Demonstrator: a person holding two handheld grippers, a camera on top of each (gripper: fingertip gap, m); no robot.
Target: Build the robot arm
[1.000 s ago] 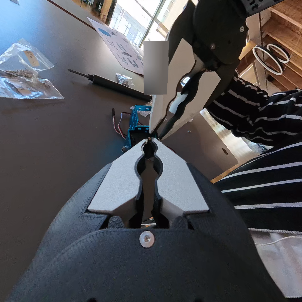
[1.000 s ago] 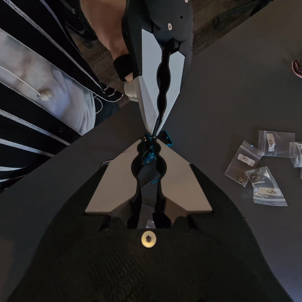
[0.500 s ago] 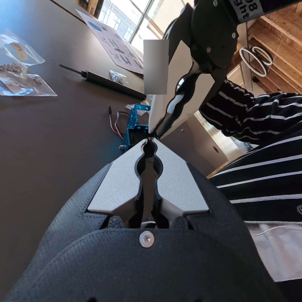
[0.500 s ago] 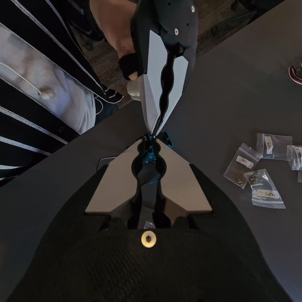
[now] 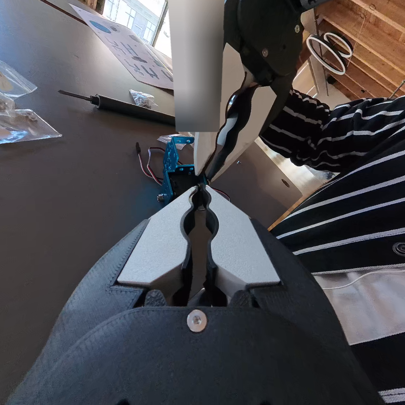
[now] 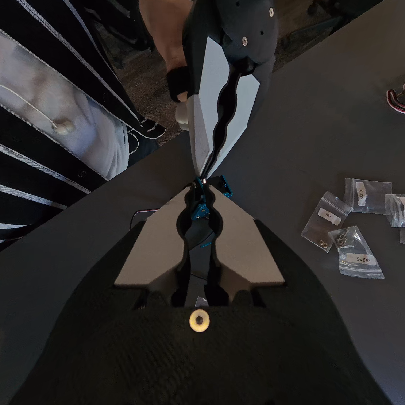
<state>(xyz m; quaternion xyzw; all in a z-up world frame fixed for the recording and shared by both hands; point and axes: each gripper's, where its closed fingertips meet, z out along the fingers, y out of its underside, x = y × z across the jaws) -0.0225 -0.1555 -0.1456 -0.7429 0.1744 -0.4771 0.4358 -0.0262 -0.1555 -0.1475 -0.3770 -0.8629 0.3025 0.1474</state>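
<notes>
Both claws met tip to tip at a blue metal servo bracket (image 5: 169,166) on the bench (image 5: 65,186): left claw (image 5: 200,189) pinched nearly closed on a small fastener (image 5: 199,185), right claw (image 6: 199,189) clamped on the bracket.

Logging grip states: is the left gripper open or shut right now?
Shut. In the left wrist view the left gripper has its fingertips pinched together on something small at the blue bracket; what exactly, cannot tell.

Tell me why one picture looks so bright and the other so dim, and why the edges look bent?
Left wrist view: daylight from the window washes the dark table with glare. Right wrist view: angled down, away from that light, so the blue bracket and plastic bags look dim. Both wide-angle lenses bend the edges.
</notes>
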